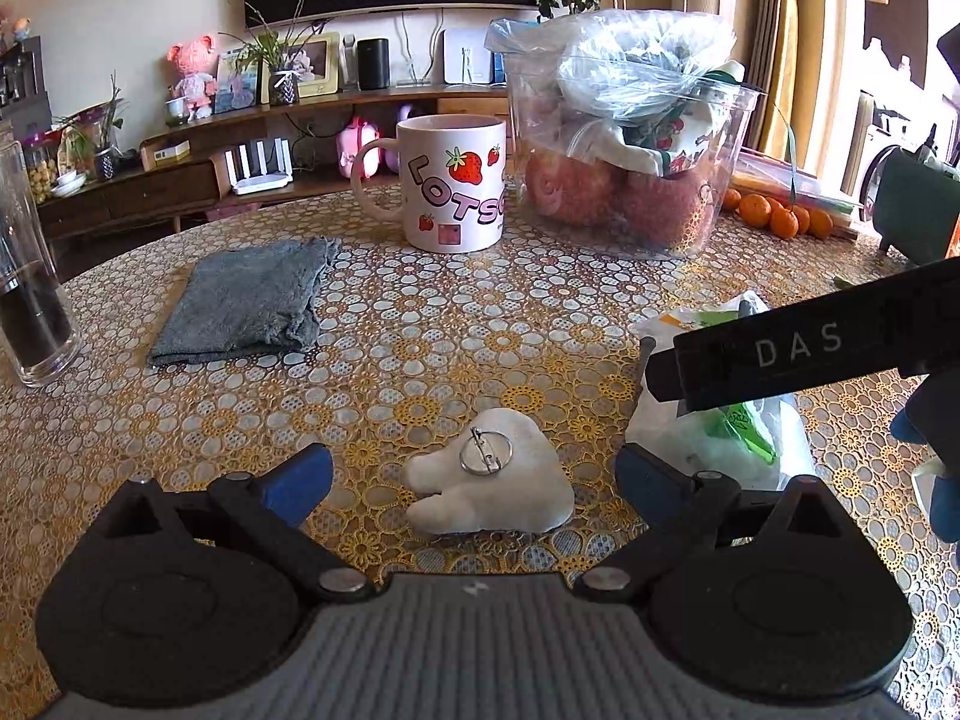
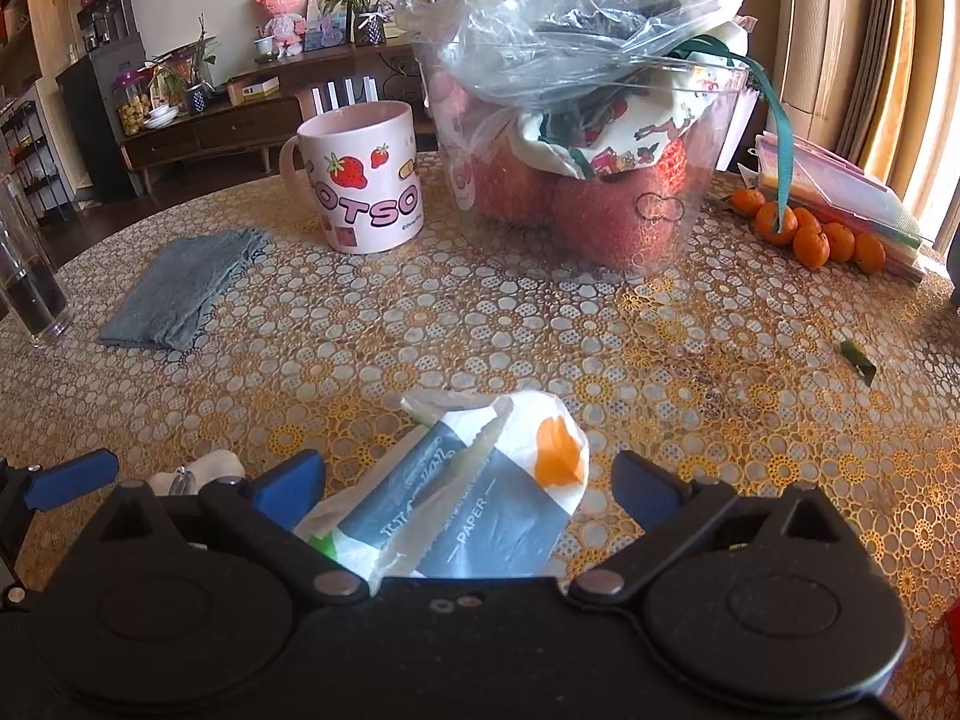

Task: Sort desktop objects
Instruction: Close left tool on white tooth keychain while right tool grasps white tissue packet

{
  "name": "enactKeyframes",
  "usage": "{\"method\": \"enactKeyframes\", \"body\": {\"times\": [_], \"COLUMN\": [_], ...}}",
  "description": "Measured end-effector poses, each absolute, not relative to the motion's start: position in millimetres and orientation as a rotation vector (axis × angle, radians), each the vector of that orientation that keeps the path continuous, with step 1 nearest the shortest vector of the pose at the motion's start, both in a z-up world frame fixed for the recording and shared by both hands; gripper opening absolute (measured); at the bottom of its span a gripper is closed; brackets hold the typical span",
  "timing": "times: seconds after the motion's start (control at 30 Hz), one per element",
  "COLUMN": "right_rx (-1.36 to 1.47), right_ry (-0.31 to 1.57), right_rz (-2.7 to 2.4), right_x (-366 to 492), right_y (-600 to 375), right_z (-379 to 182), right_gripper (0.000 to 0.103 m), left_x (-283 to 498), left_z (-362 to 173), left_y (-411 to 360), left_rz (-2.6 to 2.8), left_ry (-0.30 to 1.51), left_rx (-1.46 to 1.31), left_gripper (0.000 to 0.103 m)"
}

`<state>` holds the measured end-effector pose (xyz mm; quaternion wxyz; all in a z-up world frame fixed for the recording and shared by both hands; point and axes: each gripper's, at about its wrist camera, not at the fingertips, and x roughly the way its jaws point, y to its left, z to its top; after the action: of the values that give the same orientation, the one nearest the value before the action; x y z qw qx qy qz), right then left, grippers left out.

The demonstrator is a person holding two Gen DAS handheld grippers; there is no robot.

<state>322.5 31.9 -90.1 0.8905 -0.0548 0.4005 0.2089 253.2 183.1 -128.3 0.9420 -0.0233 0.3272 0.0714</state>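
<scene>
A white plush brooch (image 1: 495,477) lies pin side up on the flowered tablecloth, between the blue fingertips of my open left gripper (image 1: 474,483). A soft pack of paper tissues (image 2: 474,498) lies between the spread blue fingertips of my open right gripper (image 2: 468,489); neither pad touches it. The same pack (image 1: 714,444) shows in the left wrist view, partly hidden under the black body of the right gripper (image 1: 804,342). In the right wrist view the brooch (image 2: 201,468) peeks out at the lower left beside a left fingertip (image 2: 72,483).
A pink strawberry mug (image 1: 453,183) and a clear tub (image 1: 630,138) of red plush items under a plastic bag stand at the back. A folded grey cloth (image 1: 252,297) lies to the left, a glass (image 1: 30,288) at the far left. Several tangerines (image 2: 810,234) sit right.
</scene>
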Motion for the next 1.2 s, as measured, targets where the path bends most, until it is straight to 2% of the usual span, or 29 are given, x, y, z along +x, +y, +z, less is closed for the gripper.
{"method": "enactKeyframes", "body": {"times": [0.07,0.23,0.4,0.47,0.53,0.7,0.8,0.93,1.2], "right_rx": [-0.118,-0.081,-0.072,-0.076,-0.075,-0.087,-0.086,-0.095,-0.068], "right_ry": [0.849,0.914,0.934,0.931,0.925,0.919,0.923,0.911,0.910], "right_rz": [0.425,0.393,0.413,0.411,0.412,0.420,0.423,0.437,0.442], "right_x": [325,331,328,326,326,326,326,324,320], "right_y": [33,31,34,35,36,37,37,37,17], "right_z": [-94,-102,-104,-104,-103,-100,-99,-96,-89], "right_gripper": [0.101,0.100,0.094,0.092,0.086,0.071,0.066,0.052,0.041], "left_x": [255,259,260,260,260,260,259,259,256], "left_z": [-130,-135,-137,-136,-136,-134,-134,-133,-126], "left_y": [184,184,183,182,181,180,180,179,177], "left_rz": [0.146,0.142,0.146,0.143,0.143,0.136,0.132,0.130,0.127], "left_ry": [0.674,0.689,0.688,0.683,0.679,0.675,0.677,0.684,0.696], "left_rx": [-0.054,-0.062,-0.059,-0.059,-0.049,-0.051,-0.058,-0.054,-0.090], "left_gripper": [0.101,0.090,0.087,0.082,0.070,0.060,0.059,0.057,0.054]}}
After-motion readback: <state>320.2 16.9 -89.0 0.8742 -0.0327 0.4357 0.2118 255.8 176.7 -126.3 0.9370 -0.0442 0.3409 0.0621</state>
